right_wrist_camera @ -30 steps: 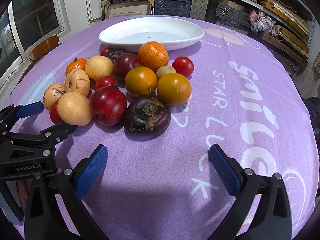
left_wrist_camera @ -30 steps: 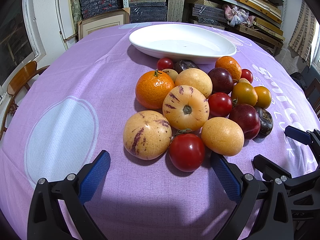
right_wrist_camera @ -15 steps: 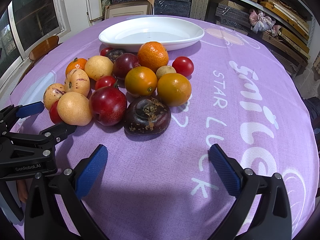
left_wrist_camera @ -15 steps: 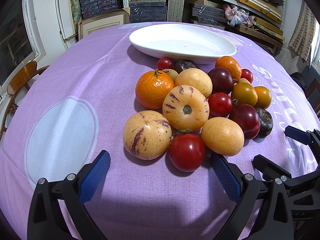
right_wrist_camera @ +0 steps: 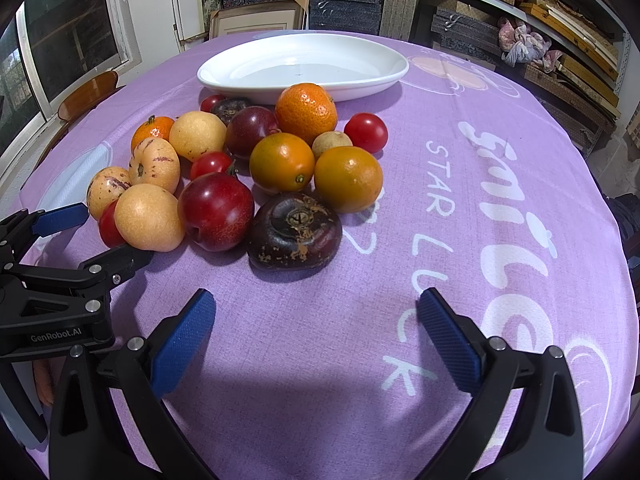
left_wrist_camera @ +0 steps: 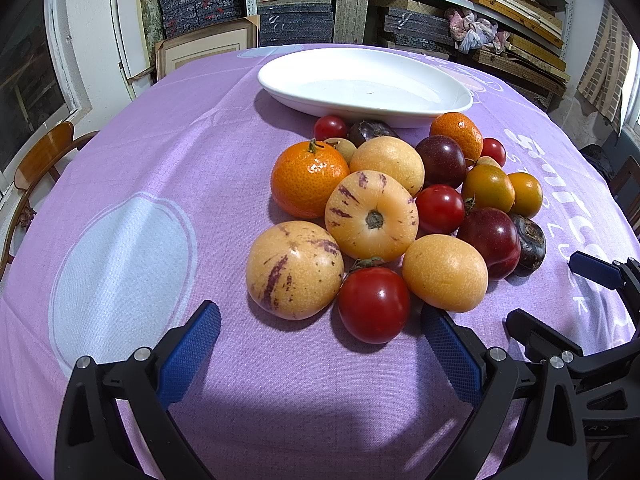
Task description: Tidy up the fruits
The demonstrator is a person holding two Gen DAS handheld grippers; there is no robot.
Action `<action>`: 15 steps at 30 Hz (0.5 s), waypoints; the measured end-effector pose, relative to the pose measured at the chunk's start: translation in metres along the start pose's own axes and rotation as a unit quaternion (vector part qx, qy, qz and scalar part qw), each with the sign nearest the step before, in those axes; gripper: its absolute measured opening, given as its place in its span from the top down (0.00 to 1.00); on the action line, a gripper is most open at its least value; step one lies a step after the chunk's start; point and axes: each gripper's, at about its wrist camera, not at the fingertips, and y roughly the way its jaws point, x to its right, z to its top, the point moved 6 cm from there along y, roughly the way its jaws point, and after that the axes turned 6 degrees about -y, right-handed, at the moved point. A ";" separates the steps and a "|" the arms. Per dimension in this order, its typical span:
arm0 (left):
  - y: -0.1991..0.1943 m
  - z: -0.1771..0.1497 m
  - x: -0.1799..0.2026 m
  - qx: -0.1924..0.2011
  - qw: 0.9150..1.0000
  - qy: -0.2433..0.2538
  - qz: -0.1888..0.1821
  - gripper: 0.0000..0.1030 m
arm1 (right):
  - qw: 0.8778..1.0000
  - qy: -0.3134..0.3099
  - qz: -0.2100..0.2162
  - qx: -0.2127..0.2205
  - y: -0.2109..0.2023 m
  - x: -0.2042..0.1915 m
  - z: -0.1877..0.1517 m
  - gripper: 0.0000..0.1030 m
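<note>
A heap of fruit lies on the purple tablecloth in front of a white oval dish (left_wrist_camera: 364, 82) (right_wrist_camera: 300, 66). Nearest my left gripper (left_wrist_camera: 320, 344) are a striped yellow melon (left_wrist_camera: 294, 270), a red tomato (left_wrist_camera: 374, 304) and a plain yellow fruit (left_wrist_camera: 445, 273). That gripper is open and holds nothing. My right gripper (right_wrist_camera: 316, 334) is open too, just short of a dark purple fruit (right_wrist_camera: 294, 236) and a red plum (right_wrist_camera: 216, 210). Oranges (right_wrist_camera: 306, 112) and small tomatoes (right_wrist_camera: 366, 132) sit further back.
Each gripper shows in the other's view: the right gripper (left_wrist_camera: 592, 320) at the left view's right edge, the left gripper (right_wrist_camera: 56, 280) at the right view's left edge. Wooden chairs (left_wrist_camera: 36, 160) stand beside the table. Shelves (left_wrist_camera: 400, 8) line the back wall.
</note>
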 end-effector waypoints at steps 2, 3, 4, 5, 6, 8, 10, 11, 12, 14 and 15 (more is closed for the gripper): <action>0.000 0.000 0.000 0.000 1.000 0.002 -0.001 0.03 | 1.000 0.000 0.000 0.000 0.000 0.000 0.000 0.04; 0.000 0.000 -0.001 0.000 1.000 0.003 -0.002 0.03 | 1.000 0.000 0.000 0.000 0.000 0.000 -0.001 0.04; 0.000 0.001 0.000 0.000 1.000 0.004 -0.003 0.03 | 1.000 -0.001 0.000 0.000 -0.001 0.000 -0.001 0.04; 0.000 0.000 0.001 0.000 1.000 0.006 -0.004 0.03 | 1.000 -0.004 0.000 0.000 -0.001 -0.001 -0.001 0.04; -0.002 -0.002 0.001 -0.001 1.000 0.007 -0.005 0.03 | 1.000 -0.006 0.003 -0.002 -0.001 -0.001 -0.002 0.04; -0.004 -0.003 0.002 -0.001 1.000 0.013 -0.009 0.03 | 1.000 -0.014 0.010 -0.011 0.002 0.000 0.001 0.04; -0.002 -0.003 0.000 -0.002 1.000 0.023 -0.016 0.03 | 0.999 -0.024 0.018 -0.017 0.000 -0.001 0.002 0.04; -0.002 -0.004 0.000 -0.003 0.999 0.032 -0.021 0.03 | 0.999 -0.031 0.022 -0.017 0.000 -0.001 0.000 0.04; -0.002 -0.004 0.000 -0.005 0.999 0.044 -0.031 0.03 | 0.999 -0.037 0.026 -0.017 -0.002 -0.001 -0.001 0.04; -0.003 -0.004 -0.002 -0.009 0.997 0.067 -0.047 0.03 | 0.998 -0.052 0.037 -0.017 -0.004 0.000 -0.002 0.04; -0.002 -0.004 -0.003 -0.011 0.995 0.077 -0.054 0.03 | 0.998 -0.052 0.040 -0.011 -0.004 0.001 -0.003 0.04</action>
